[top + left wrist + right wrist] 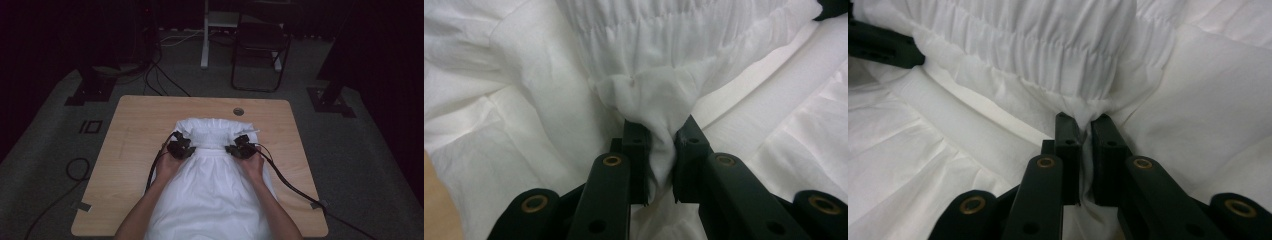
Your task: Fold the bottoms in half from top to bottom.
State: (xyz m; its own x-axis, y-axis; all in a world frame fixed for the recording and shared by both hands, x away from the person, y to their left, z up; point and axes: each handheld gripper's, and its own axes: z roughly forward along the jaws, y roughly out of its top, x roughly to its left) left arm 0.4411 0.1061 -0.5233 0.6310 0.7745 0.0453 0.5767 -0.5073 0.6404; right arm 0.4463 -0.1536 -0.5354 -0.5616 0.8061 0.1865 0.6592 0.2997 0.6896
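The white garment (212, 185) lies on the wooden table (130, 150), its long axis running away from me, gathered band at the far end. My left gripper (181, 149) and right gripper (241, 149) each pinch a fold of it at that band.

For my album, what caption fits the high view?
Two hand-held grippers, left and right, pinch a white garment spread on a wooden table.
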